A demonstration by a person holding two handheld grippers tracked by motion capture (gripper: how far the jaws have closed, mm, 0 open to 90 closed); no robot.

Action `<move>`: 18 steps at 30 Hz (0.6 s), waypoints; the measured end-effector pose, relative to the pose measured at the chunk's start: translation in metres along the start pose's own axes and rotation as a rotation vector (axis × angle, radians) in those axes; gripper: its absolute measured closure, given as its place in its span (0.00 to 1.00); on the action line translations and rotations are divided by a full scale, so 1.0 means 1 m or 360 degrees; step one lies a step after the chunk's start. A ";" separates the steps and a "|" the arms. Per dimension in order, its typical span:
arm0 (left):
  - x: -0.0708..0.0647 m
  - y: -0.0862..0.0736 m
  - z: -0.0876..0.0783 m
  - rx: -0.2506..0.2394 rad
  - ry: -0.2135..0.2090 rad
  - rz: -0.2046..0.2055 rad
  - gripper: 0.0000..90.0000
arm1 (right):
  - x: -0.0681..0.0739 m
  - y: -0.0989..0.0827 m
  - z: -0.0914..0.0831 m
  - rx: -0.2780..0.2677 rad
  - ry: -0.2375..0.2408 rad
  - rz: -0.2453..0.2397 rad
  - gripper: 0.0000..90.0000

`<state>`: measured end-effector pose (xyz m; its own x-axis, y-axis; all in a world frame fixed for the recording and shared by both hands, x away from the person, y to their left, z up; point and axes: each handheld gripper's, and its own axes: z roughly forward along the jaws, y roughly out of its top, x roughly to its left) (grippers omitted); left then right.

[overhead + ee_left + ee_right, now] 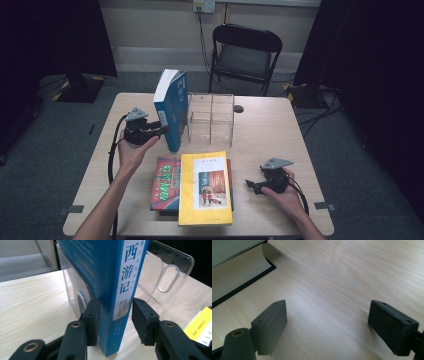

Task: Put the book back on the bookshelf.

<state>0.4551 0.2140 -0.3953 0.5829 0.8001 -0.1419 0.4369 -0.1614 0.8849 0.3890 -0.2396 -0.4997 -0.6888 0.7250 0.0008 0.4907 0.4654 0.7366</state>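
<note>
A person sat at a wooden table (260, 125) with a gripper in each hand. The left gripper (161, 127) was by the left side of the table, and it reached to a tall blue book (171, 107). The blue book stood up on its bottom edge and leaned a little. It stood just beside the left side of a clear plastic rack (211, 119), at the far middle of the table. In the left gripper view, the blue book (110, 280) had its spine, with big blue letters on a white strip, facing the camera. The spine sat between the two black jaws. The left pad (91, 320) touched the book's cover. The right pad (142, 317) stood a tiny bit off the spine, so the jaws were nearly closed on the book but did not pinch it yet. On the near side of the table lay a yellow book (205, 187), flat on top of a red book (165, 182). The right gripper (251, 185) was just to the right of those books, low over the table. In the right gripper view its jaws were spread wide with only bare wood between them, and the page edge of a thick book (234, 277) lay at the left.
</note>
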 end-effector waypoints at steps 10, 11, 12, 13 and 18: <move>-0.002 -0.003 0.001 0.0028 -0.0009 0.0006 0.62 | 0.000 0.000 0.000 -0.0001 0.0000 -0.0001 0.17; -0.002 -0.004 0.000 0.0027 -0.0005 0.0016 0.60 | 0.000 0.000 0.000 -0.0001 0.0000 -0.0001 0.17; -0.003 -0.005 0.000 0.0027 0.0003 0.0011 0.58 | 0.000 0.000 0.000 -0.0001 0.0000 -0.0001 0.17; -0.003 -0.007 -0.001 0.0028 0.0002 -0.0003 0.56 | 0.000 0.000 0.000 -0.0001 0.0000 -0.0001 0.17; -0.004 -0.022 -0.010 0.0087 -0.0035 -0.0044 0.54 | 0.000 0.000 0.000 0.0000 0.0001 -0.0001 0.17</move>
<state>0.4363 0.2207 -0.4092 0.5847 0.7919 -0.1759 0.4895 -0.1716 0.8549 0.3891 -0.2395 -0.4997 -0.6893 0.7245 0.0006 0.4902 0.4658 0.7367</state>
